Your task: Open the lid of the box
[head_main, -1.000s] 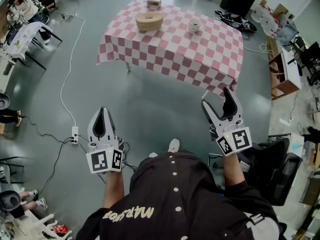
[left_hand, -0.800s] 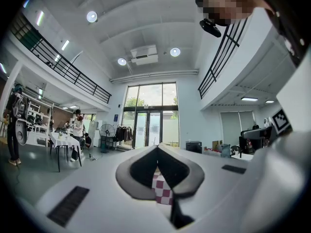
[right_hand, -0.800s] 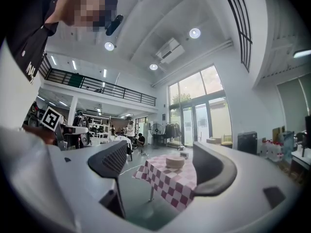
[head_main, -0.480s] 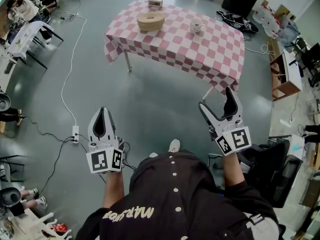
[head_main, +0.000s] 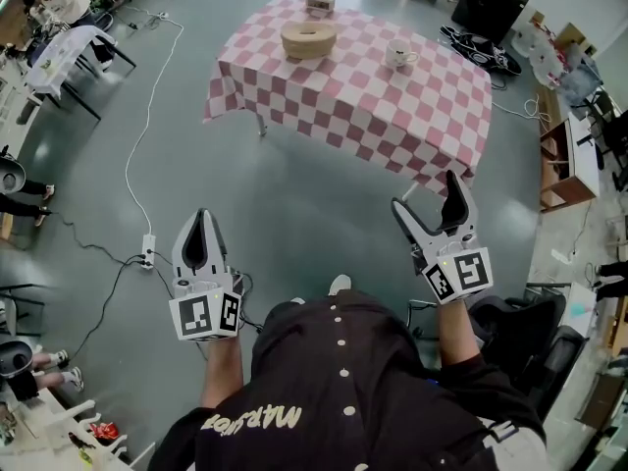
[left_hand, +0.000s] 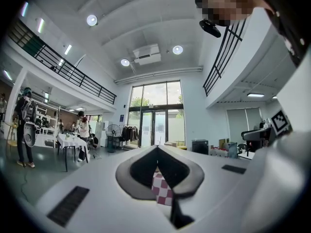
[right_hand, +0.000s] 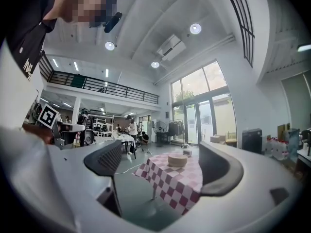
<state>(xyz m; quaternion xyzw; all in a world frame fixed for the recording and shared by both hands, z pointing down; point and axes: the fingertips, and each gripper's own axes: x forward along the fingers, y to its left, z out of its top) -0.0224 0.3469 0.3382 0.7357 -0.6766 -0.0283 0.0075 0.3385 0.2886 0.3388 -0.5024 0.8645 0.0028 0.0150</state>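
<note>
Both arms reach forward with the tools level, well short of the worktop (head_main: 373,106). The left gripper (head_main: 203,216), at 9 o'clock of the person's chest, points straight ahead, its fingers pressed together on nothing. The right gripper (head_main: 424,192), at 3 o'clock, has just been opening: its dark, ribbed fingers stand wide with only air between them. The box (head_main: 308,39), a round, pale wooden drum with its lid on, sits at 12 o'clock on the pink-and-white checked cloth, with a white cup (head_main: 397,55) at its 3 o'clock
</note>
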